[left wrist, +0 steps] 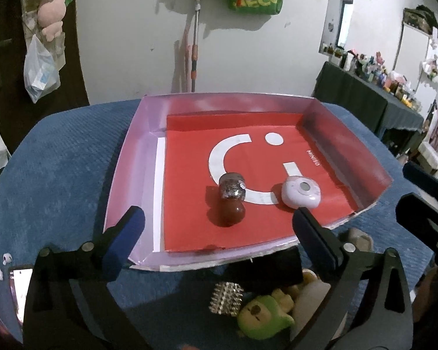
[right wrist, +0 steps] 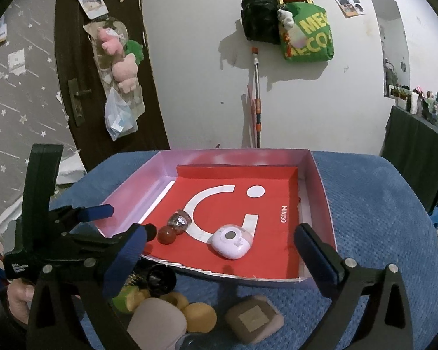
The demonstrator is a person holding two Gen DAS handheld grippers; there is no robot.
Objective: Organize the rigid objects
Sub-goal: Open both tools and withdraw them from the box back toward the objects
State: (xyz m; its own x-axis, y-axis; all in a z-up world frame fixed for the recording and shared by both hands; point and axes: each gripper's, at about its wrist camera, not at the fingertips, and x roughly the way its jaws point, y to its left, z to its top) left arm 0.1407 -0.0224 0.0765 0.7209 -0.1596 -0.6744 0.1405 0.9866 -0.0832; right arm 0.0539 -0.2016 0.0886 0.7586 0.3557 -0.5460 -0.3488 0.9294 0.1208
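left wrist view: shallow tray (left wrist: 122, 175) with a red liner sits on the blue cloth (left wrist: 58, 160). inside it lie a small glitter bottle with a red round cap (left wrist: 231, 201) and, just beside it to the right, a white-lilac rounded case (left wrist: 301, 193); judged as the rigid items already sorted in. soft toys, e.g. a green plush (left wrist: 262, 318), plus a spiky silver ball (left wrist: 227, 297) lie outside the near rim, presumably kept apart. left gripper (left wrist: 216, 227) stands wide, nothing between its fingers, pitched down over the near rim.

right wrist view: same tray, bottle and case apart on the liner. right gripper (right wrist: 220, 243) wide and empty, angled down toward the tray. a tan pouch (right wrist: 254, 319) lies below it, outside the tray.
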